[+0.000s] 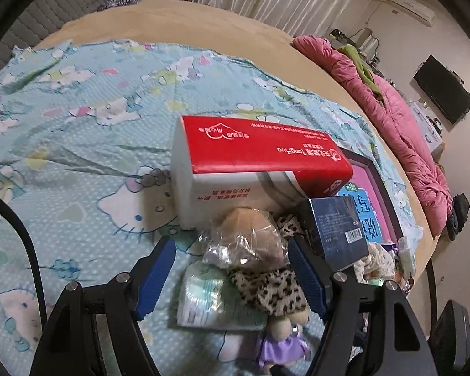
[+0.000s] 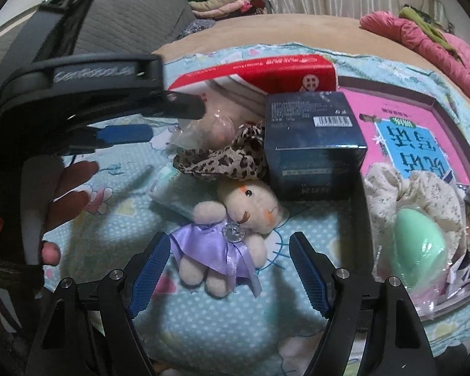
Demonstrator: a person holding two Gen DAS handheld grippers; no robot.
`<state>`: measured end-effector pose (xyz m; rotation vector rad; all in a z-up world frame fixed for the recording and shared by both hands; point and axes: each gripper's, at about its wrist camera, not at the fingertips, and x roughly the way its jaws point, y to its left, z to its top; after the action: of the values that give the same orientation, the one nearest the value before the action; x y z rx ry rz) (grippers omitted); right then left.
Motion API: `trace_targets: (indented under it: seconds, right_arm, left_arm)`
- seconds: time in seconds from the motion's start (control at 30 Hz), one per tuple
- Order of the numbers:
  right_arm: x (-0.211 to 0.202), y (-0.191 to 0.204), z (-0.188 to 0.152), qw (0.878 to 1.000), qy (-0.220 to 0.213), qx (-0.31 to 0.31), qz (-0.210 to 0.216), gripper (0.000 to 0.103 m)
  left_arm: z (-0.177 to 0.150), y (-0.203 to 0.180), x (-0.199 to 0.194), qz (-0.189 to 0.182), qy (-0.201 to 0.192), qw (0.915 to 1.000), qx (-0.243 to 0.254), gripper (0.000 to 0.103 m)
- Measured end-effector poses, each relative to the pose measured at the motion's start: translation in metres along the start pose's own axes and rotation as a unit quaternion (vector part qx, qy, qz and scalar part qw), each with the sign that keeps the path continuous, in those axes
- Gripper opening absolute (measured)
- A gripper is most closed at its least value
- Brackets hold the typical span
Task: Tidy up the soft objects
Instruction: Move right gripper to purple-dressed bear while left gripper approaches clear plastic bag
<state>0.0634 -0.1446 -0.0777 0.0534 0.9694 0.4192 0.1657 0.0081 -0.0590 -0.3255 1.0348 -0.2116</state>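
Pale blue printed cotton, the sheet [image 1: 78,119] lies open and bare to our left, while boxes crowd the right. We hold the left gripper [image 1: 232,279] wide open and empty over the crinkly bagged plush [image 1: 247,235] and leopard-print cloth [image 1: 275,285]. Our right gripper [image 2: 227,271] is equally spread, empty, its blue ribbed pads flanking the fuzzy cream doll [image 2: 235,219] in shiny purple satin. The hard dark box [image 2: 313,144] and red-and-white carton [image 2: 266,72] hem it in behind.
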Motion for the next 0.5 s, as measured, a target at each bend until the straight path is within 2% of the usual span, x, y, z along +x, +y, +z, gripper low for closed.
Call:
trace_targets:
  seconds: [0.47, 0.5]
  right_arm:
    - [0.033, 0.0, 0.006, 1.0, 0.023, 0.005, -0.009, 0.08]
    - [0.035, -0.001, 0.006, 1.0, 0.027, 0.006, -0.007, 0.077]
  left_arm:
    - [0.005, 0.003, 0.03, -0.025, 0.025, 0.9993, -0.013, 0.074]
    - [0.004, 0.003, 0.031, -0.027, 0.027, 0.9992, -0.014, 0.074]
